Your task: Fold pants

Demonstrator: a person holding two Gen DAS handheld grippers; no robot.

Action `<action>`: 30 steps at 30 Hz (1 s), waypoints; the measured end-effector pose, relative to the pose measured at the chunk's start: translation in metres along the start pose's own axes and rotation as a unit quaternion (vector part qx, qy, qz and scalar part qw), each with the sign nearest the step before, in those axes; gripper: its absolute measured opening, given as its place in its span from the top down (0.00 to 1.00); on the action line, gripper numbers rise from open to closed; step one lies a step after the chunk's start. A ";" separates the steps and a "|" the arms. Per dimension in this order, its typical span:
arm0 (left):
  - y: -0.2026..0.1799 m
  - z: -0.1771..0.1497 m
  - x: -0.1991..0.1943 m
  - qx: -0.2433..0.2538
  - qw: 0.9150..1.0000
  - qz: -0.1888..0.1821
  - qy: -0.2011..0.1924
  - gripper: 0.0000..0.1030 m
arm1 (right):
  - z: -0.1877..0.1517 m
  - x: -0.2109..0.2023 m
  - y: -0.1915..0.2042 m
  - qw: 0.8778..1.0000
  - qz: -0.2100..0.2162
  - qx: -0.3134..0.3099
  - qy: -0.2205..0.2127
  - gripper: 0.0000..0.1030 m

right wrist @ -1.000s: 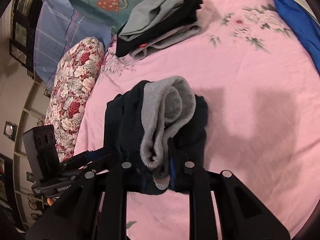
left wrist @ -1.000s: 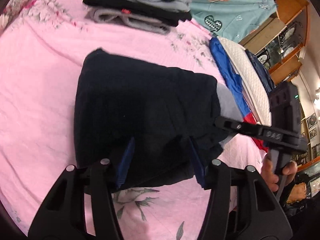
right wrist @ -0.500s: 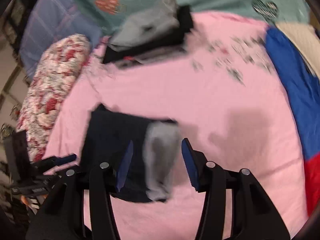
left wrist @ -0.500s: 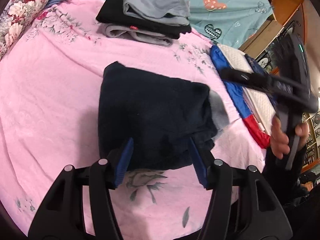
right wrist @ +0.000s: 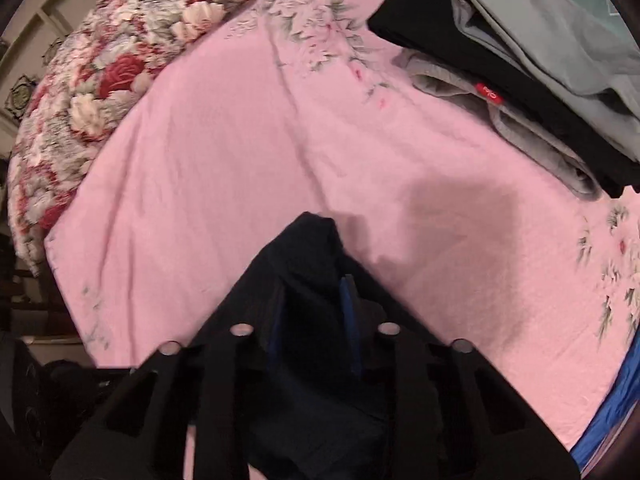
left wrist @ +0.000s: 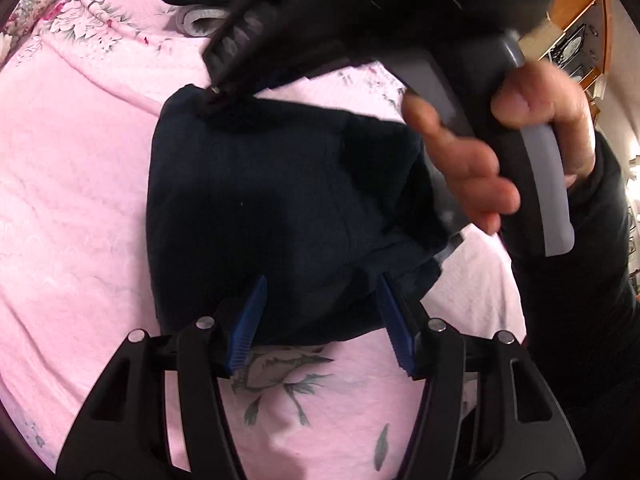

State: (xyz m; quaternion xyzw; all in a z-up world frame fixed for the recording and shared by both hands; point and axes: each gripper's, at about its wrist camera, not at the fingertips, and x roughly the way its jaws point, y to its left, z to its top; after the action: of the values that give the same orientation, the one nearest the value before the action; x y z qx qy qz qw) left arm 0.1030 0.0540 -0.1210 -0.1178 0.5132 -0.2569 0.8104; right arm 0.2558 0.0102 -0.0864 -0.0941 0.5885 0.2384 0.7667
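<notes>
Pink floral bedsheet (left wrist: 80, 184) | dark pants (left wrist: 280, 208) lie as a compact folded bundle mid-bed | left gripper (left wrist: 320, 312) spread wide over near edge, holding nothing | right gripper (right wrist: 314, 312) pinches far corner | folding looks nearly finished; likely only placing on folded stack (right wrist: 540, 60) remains

A small red tag (right wrist: 489, 93) on the black folded garment (right wrist: 460, 40) carries white marks too blurred to read; no other lettering is legible.
</notes>
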 end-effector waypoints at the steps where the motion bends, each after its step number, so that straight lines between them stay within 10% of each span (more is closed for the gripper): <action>1: 0.000 0.000 0.000 0.000 1.000 0.009 -0.001 0.43 | 0.003 0.000 0.000 1.000 0.001 0.008 -0.005 0.89; 10: -0.001 0.004 0.001 -0.005 1.000 0.028 0.003 0.43 | 0.017 0.025 0.014 1.000 0.001 -0.006 -0.004 0.88; 13: -0.002 0.005 -0.009 -0.008 1.000 0.022 0.004 0.43 | 0.014 0.012 0.011 1.000 -0.015 0.006 -0.014 0.55; 17: 0.010 0.006 -0.056 -0.032 0.998 0.035 -0.043 0.20 | -0.007 -0.047 -0.002 0.997 0.008 0.026 -0.066 0.50; 23: 0.053 -0.003 -0.095 -0.084 0.991 0.078 -0.070 0.14 | -0.130 -0.144 -0.036 0.973 -0.021 0.105 -0.202 0.14; 30: 0.073 0.011 -0.034 -0.127 0.991 0.038 0.011 0.14 | -0.273 -0.118 -0.088 0.951 -0.032 0.251 -0.178 0.14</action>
State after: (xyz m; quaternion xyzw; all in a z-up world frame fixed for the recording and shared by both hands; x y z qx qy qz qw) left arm 0.1226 0.1323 -0.1234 -0.1970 0.5549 -0.1605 0.7922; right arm 0.0410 -0.2122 -0.0650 0.1266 0.4801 0.0716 0.8651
